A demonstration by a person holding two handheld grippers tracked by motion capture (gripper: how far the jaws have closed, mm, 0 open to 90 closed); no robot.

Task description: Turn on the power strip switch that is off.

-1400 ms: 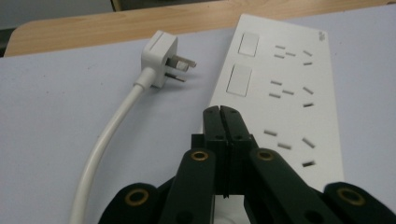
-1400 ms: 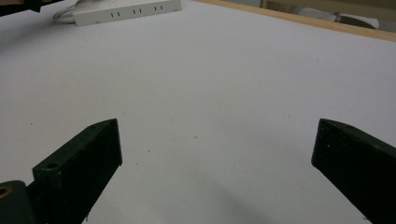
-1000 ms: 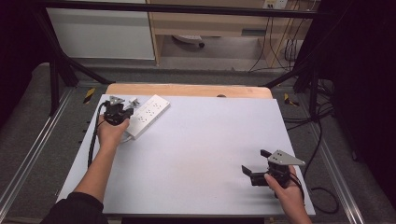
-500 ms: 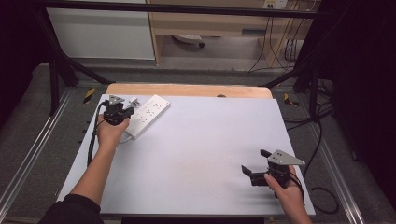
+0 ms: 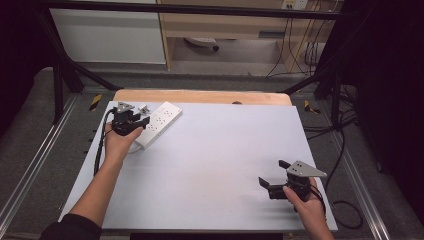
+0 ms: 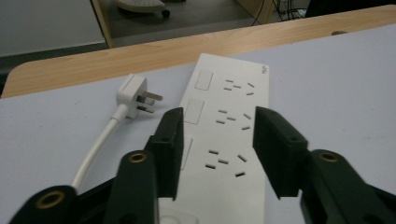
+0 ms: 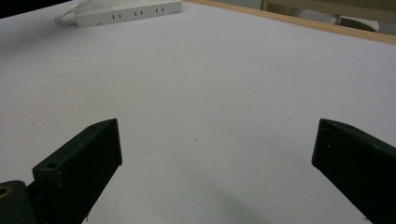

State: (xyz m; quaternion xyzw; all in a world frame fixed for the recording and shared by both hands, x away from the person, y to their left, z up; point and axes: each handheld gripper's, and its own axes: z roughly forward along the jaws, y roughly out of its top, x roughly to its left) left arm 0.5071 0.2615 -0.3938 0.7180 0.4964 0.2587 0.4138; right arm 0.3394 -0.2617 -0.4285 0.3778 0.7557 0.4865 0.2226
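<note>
A white power strip [image 5: 159, 122] lies slantwise at the far left of the white table, its sockets facing up [image 6: 229, 135]. Its white plug [image 6: 135, 95] and cable rest on the table just to the strip's left. My left gripper [image 5: 141, 121] hovers over the strip's near end. Its jaws have just been opening and now stand apart [image 6: 217, 116], with the strip's top face showing in the gap and no pad pressing on it. My right gripper [image 5: 272, 172] rests near the front right edge, wide open [image 7: 217, 135], with bare table between its jaws. From there the power strip [image 7: 126, 11] lies far off.
A wooden board edge [image 5: 200, 96] borders the far side of the white table surface [image 5: 225, 150]. Black frame bars and cables stand beyond and to the right of the table. Each gripper trails a black cable toward the front.
The left gripper's jaws have parted over the strip's near end, and the hand has barely shifted. The right hand and its gripper are unchanged.
</note>
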